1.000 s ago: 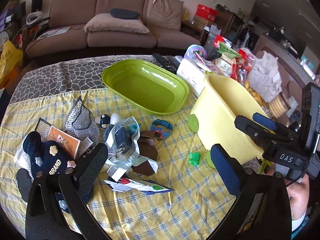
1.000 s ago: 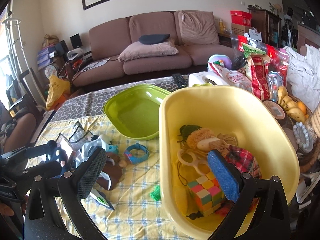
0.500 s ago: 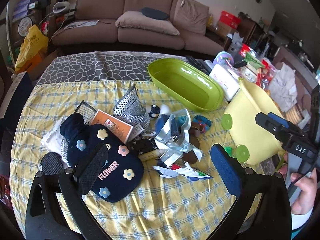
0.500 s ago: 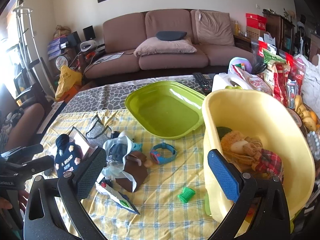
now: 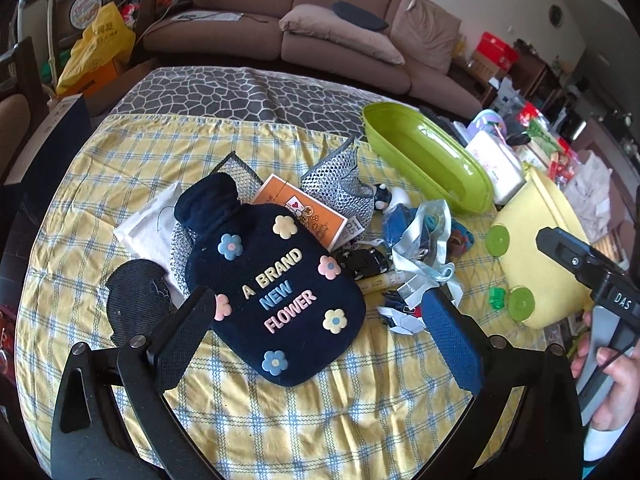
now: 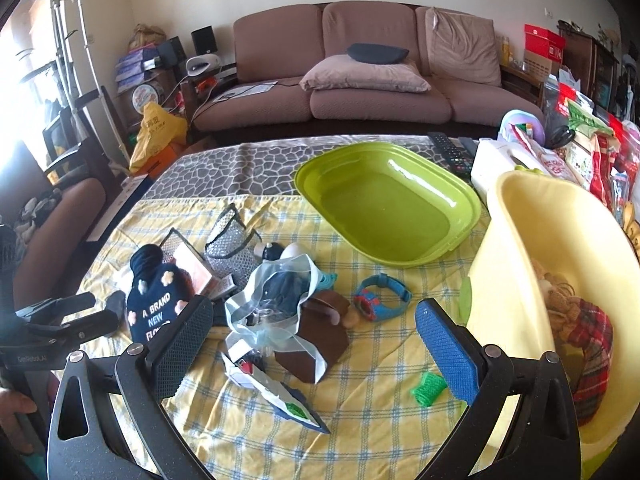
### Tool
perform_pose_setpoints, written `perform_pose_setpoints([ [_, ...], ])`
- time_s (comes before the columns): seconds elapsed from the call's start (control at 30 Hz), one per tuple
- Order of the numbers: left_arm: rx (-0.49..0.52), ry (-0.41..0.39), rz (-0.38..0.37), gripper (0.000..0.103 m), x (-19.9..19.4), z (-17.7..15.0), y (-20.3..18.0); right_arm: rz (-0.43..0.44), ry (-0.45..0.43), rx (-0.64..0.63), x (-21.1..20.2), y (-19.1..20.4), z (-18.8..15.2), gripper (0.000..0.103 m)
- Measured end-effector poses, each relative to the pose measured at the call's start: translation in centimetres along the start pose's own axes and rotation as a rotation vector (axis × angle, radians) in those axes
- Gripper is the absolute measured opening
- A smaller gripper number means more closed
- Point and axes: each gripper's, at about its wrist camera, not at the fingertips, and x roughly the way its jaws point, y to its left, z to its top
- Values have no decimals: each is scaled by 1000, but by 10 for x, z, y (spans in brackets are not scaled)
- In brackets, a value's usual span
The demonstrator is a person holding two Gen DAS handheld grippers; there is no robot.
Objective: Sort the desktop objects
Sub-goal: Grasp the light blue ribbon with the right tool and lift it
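Left claw (image 5: pixel 316 320) wide open, empty, over navy bottle cover (image 5: pixel 276 280) on bench (image 5: pixel 320 420). Cover looks soft, plush, probably floppy; narrow neck likely best hold. Right claw (image 6: pixel 312 336) open, empty.

The left gripper (image 5: pixel 316 322) was at the lower middle of its frame with its two fingers wide apart and nothing between them. The right gripper (image 6: pixel 314 334) was also spread wide and empty, and a hand (image 5: pixel 604 364) held its handle at the right edge of the left view.

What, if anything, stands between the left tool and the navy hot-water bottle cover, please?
Nothing visible does: the left tool is open right over the navy cover, which lies on top of the pile.
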Motion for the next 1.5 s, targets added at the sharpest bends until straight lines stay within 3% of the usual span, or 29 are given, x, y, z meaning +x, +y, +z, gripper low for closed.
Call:
perform_pose_setpoints([
  [0.2,15,47,-32,103,13,-4,-2,67,39,34,20,8,1,102],
  [0.37,-11,67,-60,103,16,-5,0,175,75,111,37,9,1,100],
  [0.43,-20,65,-57,103,16,-4,3,189,101,110,47,16,0,89],
  [0.53,-37,62,-64,103,14,-3,9,167,149,60,64,30,-3,69],
  [0.6,-45,58,-63,103,12,-1,11,142,180,20,76,39,-6,65],
  [0.97,-33,56,-74,103,9,2,13,30,283,-147,119,71,-25,64],
  [1.0,-31,56,-74,103,9,2,13,13,291,-163,121,71,-27,58],
  [1.03,-31,56,-75,103,8,3,13,-1,296,-175,123,71,-28,43],
  [1.07,-32,56,-76,103,8,3,13,-12,301,-180,124,70,-30,34],
  [1.1,-33,56,-77,103,8,4,13,-23,302,-177,125,67,-30,22],
  [1.23,-38,60,-83,103,9,3,13,24,259,-80,116,51,-23,12],
  [1.5,13,82,-105,103,19,-2,-7,179,89,148,73,12,0,10],
])
